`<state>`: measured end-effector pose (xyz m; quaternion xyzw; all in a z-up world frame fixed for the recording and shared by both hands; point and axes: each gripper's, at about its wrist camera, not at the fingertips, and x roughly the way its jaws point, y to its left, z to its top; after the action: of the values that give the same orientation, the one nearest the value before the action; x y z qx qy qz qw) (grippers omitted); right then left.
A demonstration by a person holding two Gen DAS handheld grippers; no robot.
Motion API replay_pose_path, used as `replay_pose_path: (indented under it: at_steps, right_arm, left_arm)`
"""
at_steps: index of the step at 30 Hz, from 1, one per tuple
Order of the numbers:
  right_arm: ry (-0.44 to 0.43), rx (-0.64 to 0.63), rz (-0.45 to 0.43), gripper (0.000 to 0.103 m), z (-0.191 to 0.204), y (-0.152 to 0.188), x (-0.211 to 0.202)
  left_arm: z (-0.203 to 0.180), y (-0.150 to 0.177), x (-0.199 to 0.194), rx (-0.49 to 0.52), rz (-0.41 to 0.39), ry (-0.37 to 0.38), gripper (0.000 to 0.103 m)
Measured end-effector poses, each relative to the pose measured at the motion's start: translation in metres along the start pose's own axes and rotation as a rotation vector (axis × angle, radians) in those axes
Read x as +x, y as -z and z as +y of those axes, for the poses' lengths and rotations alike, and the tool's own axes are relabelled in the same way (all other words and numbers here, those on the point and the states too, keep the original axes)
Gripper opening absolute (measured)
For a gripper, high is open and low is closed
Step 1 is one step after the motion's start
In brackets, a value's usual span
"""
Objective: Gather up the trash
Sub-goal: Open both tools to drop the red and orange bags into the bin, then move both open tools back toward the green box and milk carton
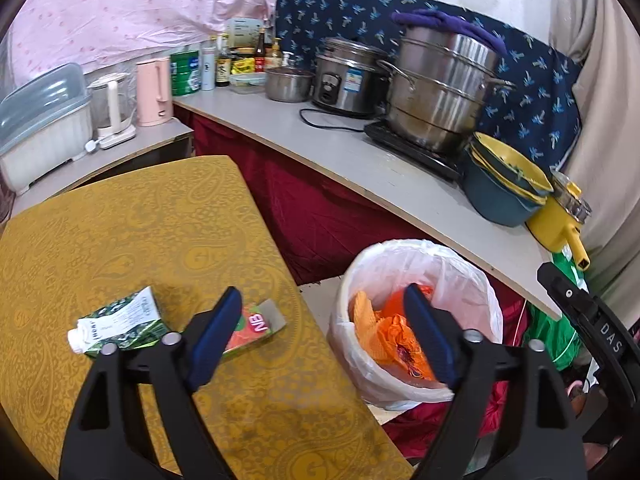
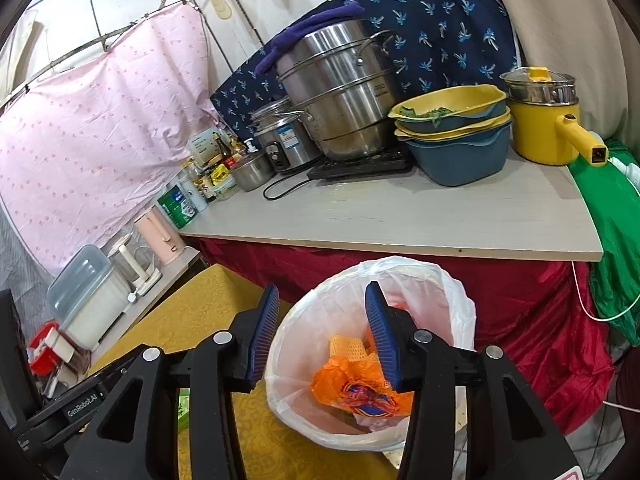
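Left wrist view: left gripper gapes empty at lower centre, cartons lower left; right gripper parted, empty, over the bin.

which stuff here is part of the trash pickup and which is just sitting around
Job things: green-and-white carton and red carton on the yellow table; lined bin with orange wrapper inside.

Just there: steamer pot, rice cooker, stacked bowls, yellow pot, pink kettle.
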<state>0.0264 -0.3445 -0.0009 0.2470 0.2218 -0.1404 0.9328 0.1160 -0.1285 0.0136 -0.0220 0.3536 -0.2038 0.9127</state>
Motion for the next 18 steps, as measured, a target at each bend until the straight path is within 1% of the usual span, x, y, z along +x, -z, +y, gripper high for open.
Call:
replay_pose_path:
  at_steps: [8,13,18]
  right_arm:
    - [-0.043,-0.037,0.008,0.053,0.031,0.006,-0.006]
    - [-0.082,-0.08,0.049,0.053,0.058,0.022,-0.004]
    - [-0.121,-0.116,0.098,0.053,0.083,0.042,0.002]
  left_arm:
    - [0.03,0.0,-0.017,-0.039,-0.016,-0.024,0.082]
    - [0.054,0.007,-0.027,-0.055,-0.016,-0.053,0.082]
    - [0.091,0.018,-0.035,-0.076,-0.005,-0.106,0.082]
